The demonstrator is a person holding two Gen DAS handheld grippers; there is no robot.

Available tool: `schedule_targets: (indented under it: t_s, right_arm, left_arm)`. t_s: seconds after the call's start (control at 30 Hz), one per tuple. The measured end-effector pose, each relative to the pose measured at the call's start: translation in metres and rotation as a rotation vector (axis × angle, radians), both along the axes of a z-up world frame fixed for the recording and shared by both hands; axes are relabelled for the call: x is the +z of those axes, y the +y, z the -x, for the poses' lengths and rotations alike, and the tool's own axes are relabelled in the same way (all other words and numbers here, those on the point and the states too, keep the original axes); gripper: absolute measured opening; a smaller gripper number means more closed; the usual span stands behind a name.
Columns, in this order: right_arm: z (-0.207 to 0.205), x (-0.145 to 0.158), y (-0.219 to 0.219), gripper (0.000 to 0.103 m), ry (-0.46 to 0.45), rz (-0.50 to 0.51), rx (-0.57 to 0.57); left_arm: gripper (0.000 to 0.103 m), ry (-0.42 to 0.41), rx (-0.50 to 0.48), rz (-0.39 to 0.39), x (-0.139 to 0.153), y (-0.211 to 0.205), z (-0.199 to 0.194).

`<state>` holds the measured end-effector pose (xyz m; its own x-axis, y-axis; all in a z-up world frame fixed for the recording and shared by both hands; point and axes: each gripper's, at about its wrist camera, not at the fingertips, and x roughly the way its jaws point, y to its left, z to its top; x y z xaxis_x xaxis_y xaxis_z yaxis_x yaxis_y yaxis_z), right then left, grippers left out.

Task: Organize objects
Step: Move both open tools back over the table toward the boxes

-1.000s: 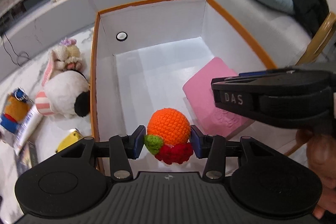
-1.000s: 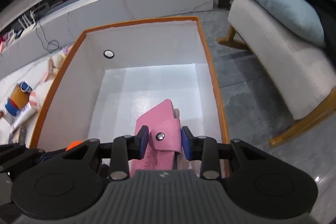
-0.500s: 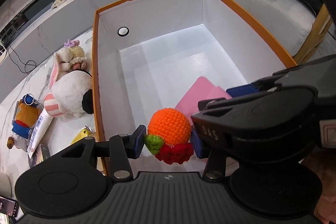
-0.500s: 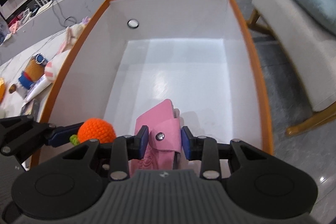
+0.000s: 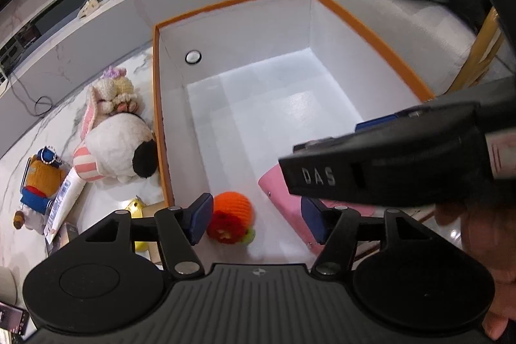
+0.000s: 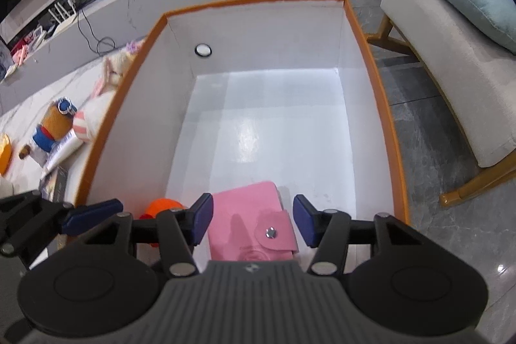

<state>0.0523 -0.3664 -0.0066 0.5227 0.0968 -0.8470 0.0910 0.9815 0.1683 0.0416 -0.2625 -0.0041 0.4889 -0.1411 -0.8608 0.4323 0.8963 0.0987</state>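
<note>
Both tongs spread wide over the orange-rimmed white box [image 6: 391, 131], gripping nothing. Left tongs [image 5: 258, 220] parted above the crocheted orange toy [image 5: 232, 216], lying on the box floor at 6 o'clock, by the left wall. Right tongs [image 6: 253, 220] parted above the pink snap wallet [image 6: 251, 224], flat on the floor just at 3 o'clock of the toy. Plush toys [image 5: 113, 141] scattered on the marble table [image 5: 19, 144] at 9 o'clock of the box.
</note>
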Motion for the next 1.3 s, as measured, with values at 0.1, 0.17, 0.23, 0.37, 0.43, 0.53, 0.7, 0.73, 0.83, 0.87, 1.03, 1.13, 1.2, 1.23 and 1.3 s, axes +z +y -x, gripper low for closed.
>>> schedule_targets:
  t_s: [0.1, 0.17, 0.23, 0.37, 0.43, 0.53, 0.7, 0.73, 0.83, 0.87, 1.03, 1.13, 1.2, 1.23, 1.3]
  right_arm:
    - [0.001, 0.013, 0.002, 0.058, -0.043, 0.002, -0.014]
    - [0.001, 0.023, 0.004, 0.059, -0.072, -0.009, -0.020]
    - [0.000, 0.031, 0.006, 0.061, -0.092, -0.024, -0.025]
    - [-0.003, 0.047, 0.013, 0.062, -0.139, -0.049, -0.025]
    - [-0.006, 0.052, 0.021, 0.062, -0.158, -0.056, -0.017]
    - [-0.010, 0.057, 0.036, 0.064, -0.177, -0.055, 0.008]
    - [-0.016, 0.065, 0.077, 0.065, -0.214, 0.006, 0.101]
    - [-0.017, 0.065, 0.087, 0.065, -0.221, 0.022, 0.122]
    - [-0.022, 0.067, 0.115, 0.066, -0.230, 0.054, 0.188]
    - [-0.025, 0.067, 0.125, 0.066, -0.228, 0.060, 0.206]
    - [-0.046, 0.054, 0.176, 0.066, -0.180, 0.116, 0.305]
    - [-0.062, 0.040, 0.197, 0.066, -0.113, 0.099, 0.346]
    - [-0.071, 0.028, 0.210, 0.066, -0.061, 0.088, 0.370]
    - [-0.073, 0.023, 0.217, 0.067, -0.042, 0.094, 0.376]
    - [-0.073, 0.015, 0.225, 0.074, 0.002, 0.120, 0.385]
  left_arm:
    - [0.073, -0.029, -0.011, 0.042, 0.010, 0.011, 0.004]
    - [0.073, -0.047, -0.013, 0.070, 0.018, 0.022, 0.007]
    - [0.076, -0.047, -0.025, 0.137, 0.027, 0.037, 0.008]
    - [0.082, -0.101, 0.022, 0.178, 0.042, 0.074, 0.012]
    - [0.084, -0.107, 0.052, 0.193, 0.045, 0.096, 0.010]
    - [0.084, -0.105, 0.096, 0.181, 0.040, 0.131, 0.006]
    - [0.084, -0.093, 0.158, 0.134, 0.021, 0.181, -0.004]
    - [0.084, -0.086, 0.170, 0.131, 0.017, 0.188, -0.005]
    - [0.084, -0.062, 0.211, 0.152, -0.001, 0.211, -0.007]
    - [0.084, -0.046, 0.232, 0.169, -0.007, 0.217, -0.009]
    - [0.085, -0.017, 0.218, 0.160, -0.015, 0.226, -0.009]
    - [0.087, -0.041, 0.214, 0.072, -0.017, 0.233, -0.016]
    - [0.089, -0.046, 0.236, 0.062, -0.020, 0.246, -0.024]
    - [0.089, -0.041, 0.251, 0.064, -0.024, 0.252, -0.029]
    - [0.089, -0.009, 0.292, 0.077, -0.038, 0.266, -0.039]
